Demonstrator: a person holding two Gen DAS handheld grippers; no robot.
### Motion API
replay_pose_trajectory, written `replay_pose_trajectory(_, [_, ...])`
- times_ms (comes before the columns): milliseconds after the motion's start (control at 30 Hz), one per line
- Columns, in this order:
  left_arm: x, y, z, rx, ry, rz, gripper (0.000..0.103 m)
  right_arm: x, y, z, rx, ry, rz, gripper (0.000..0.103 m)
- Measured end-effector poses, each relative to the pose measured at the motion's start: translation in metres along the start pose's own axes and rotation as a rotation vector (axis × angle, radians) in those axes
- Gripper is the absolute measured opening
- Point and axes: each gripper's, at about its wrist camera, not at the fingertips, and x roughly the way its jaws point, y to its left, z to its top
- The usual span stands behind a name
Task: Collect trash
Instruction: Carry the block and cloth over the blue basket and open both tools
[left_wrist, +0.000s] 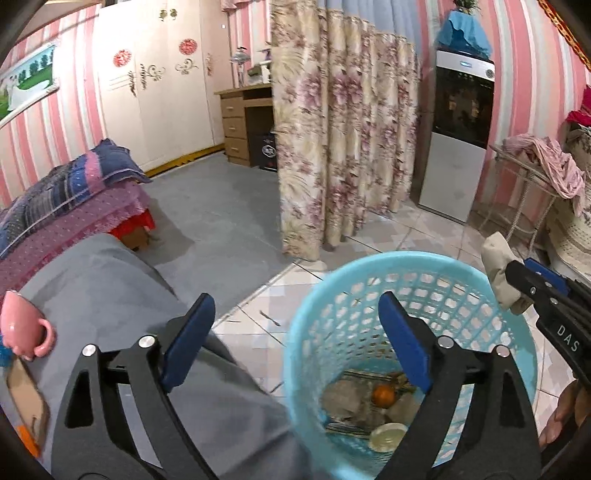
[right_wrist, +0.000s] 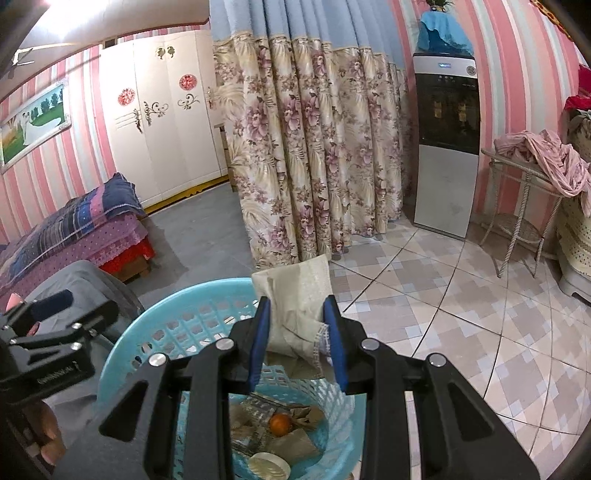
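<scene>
A light blue plastic trash basket (left_wrist: 332, 295) stands on the tiled floor beside a grey-covered table; it also shows in the right wrist view (right_wrist: 147, 317). Inside lie an orange fruit (left_wrist: 383, 395), a white lid (left_wrist: 388, 437) and crumpled papers. My left gripper (left_wrist: 295, 332) is open and empty, one finger over the table edge, one over the basket. My right gripper (right_wrist: 298, 325) is shut on a crumpled beige tissue (right_wrist: 295, 291) and holds it over the basket's far rim. The tissue also shows in the left wrist view (left_wrist: 500, 273).
A pink mug (left_wrist: 26, 332) and a brown cardboard piece (left_wrist: 27, 402) lie on the grey table (left_wrist: 110, 280). A floral curtain (left_wrist: 332, 129), a water dispenser (left_wrist: 458, 136), a wire side table with pink cloth (right_wrist: 524, 173) and a bed (left_wrist: 66, 206) surround the tiled floor.
</scene>
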Motion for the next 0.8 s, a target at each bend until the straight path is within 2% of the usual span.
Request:
replay_pose_trajectory(167, [-0.01,0.026,-0.001,-0.027,-0.015,0.033,0.093,0.006,0.023,-0.007,-0.038,0.014,-0.006,0.031])
replay_pose_trajectory(267, [-0.014,0.04,-0.004,-0.054,-0.017,0.05,0.094,0.01,0.034,-0.01,-0.046,0.028,-0.002,0.035])
replay_pose_trajectory(333, [-0.017,0.05,-0.006,-0.074,-0.017,0.064,0.094,0.015,0.042,-0.013,-0.065,0.048,-0.014,0.052])
replay_pose_trajectory(367, [-0.019,0.053,-0.007,-0.081,-0.017,0.068,0.094,0.016,0.045,-0.013,-0.073,0.052,-0.024,0.065])
replay_pose_trajectory(433, [-0.021,0.061,-0.01,-0.096,-0.015,0.08,0.094,0.016,0.051,-0.012,-0.086,0.056,-0.042,0.074])
replay_pose_trajectory(467, [-0.023,0.064,-0.011,-0.101,-0.014,0.084,0.094,0.016,0.052,-0.012,-0.081,0.062,-0.04,0.082])
replay_pose_trajectory(533, [-0.027,0.071,-0.015,-0.114,-0.011,0.098,0.094,0.013,0.054,-0.011,-0.07,0.062,-0.032,0.083])
replay_pose_trajectory(633, [-0.036,0.084,-0.019,-0.135,-0.012,0.114,0.094,0.004,0.059,-0.005,-0.078,0.031,-0.051,0.093])
replay_pose_trajectory(800, [-0.058,0.105,-0.025,-0.177,-0.019,0.148,0.094,-0.011,0.073,0.001,-0.1,-0.017,-0.054,0.098])
